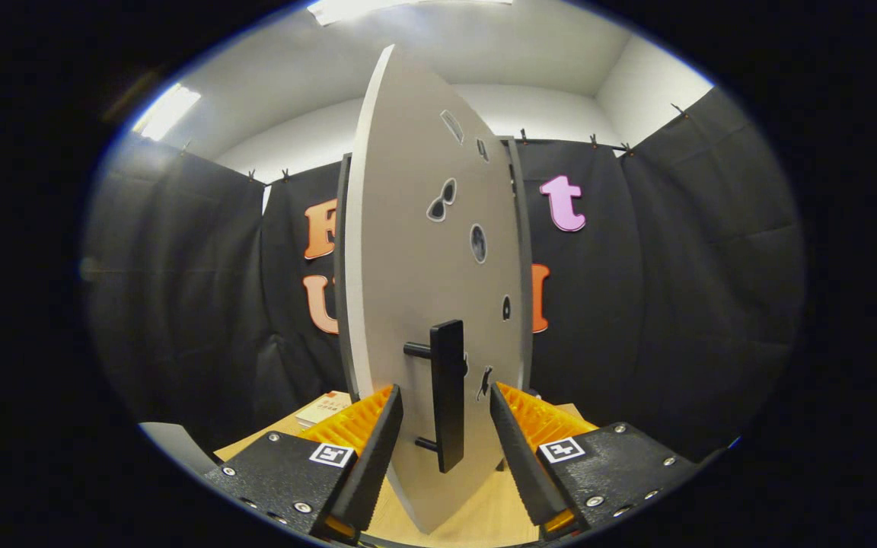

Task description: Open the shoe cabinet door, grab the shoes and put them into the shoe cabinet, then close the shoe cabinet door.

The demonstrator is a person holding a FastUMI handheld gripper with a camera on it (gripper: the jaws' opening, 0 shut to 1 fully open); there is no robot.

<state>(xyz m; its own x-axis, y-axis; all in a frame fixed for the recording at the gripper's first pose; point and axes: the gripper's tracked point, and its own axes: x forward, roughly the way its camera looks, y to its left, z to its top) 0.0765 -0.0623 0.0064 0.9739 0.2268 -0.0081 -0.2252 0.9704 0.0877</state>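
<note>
The shoe cabinet door [423, 251] is a pale grey panel with small stickers, swung out so I see it nearly edge-on. Its black bar handle [448, 392] stands upright on the door face, between my fingers. My gripper [446, 415] is open: the handle sits in the gap with space on both sides, and neither finger presses on it. The dark cabinet frame [342, 251] shows just behind the door's left edge. The door hides the cabinet's inside.
A wooden table top [484, 517] lies under the door and my fingers. A small flat box or booklet [324, 407] lies on the table to the left, beyond the left finger. Black cloth walls close the booth behind.
</note>
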